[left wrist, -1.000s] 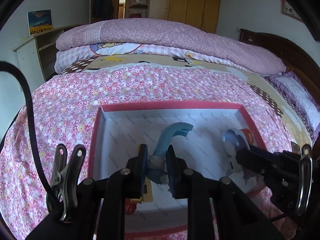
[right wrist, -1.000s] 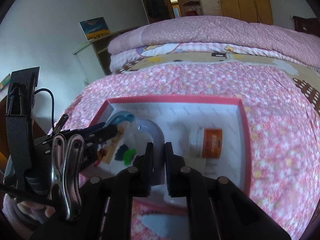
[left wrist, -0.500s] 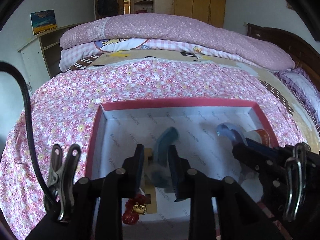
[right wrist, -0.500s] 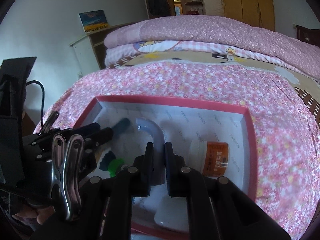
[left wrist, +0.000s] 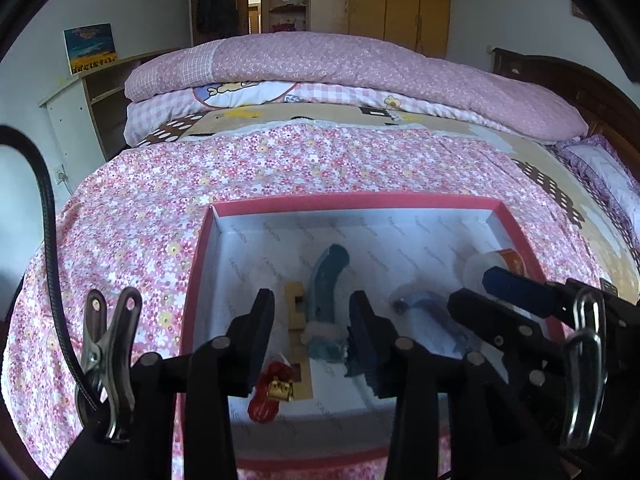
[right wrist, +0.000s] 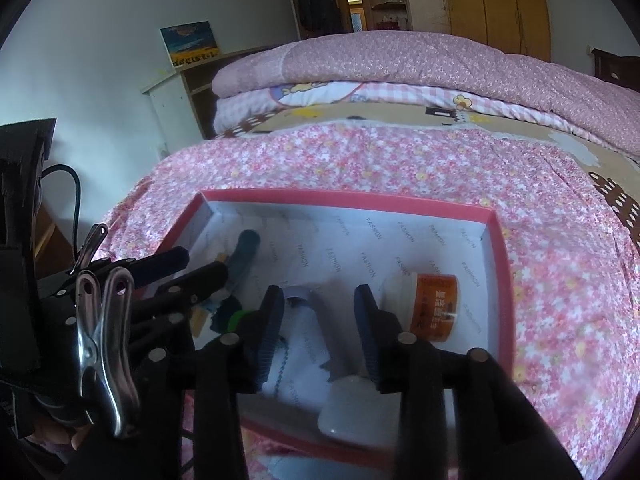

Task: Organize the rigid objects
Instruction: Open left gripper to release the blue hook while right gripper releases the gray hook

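Left hand-held gripper point(left wrist: 312, 320) jaws opening, blue hook point(left wrist: 326, 280) between, unpressed. Right hand-held gripper point(right wrist: 318, 316) jaws opening over clear hook point(right wrist: 308, 312) in box point(right wrist: 498, 240).

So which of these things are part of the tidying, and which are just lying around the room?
Part of the job:
red box
dark blue curved piece
pale curved piece
orange jar
red toy
left gripper, opening
right gripper, opening

Just lying about:
folded quilts
picture

Soft, dim daylight; fisheye bends edges into black corners; near black tool fingers point(left wrist: 264, 332) blurred, faint shadows.
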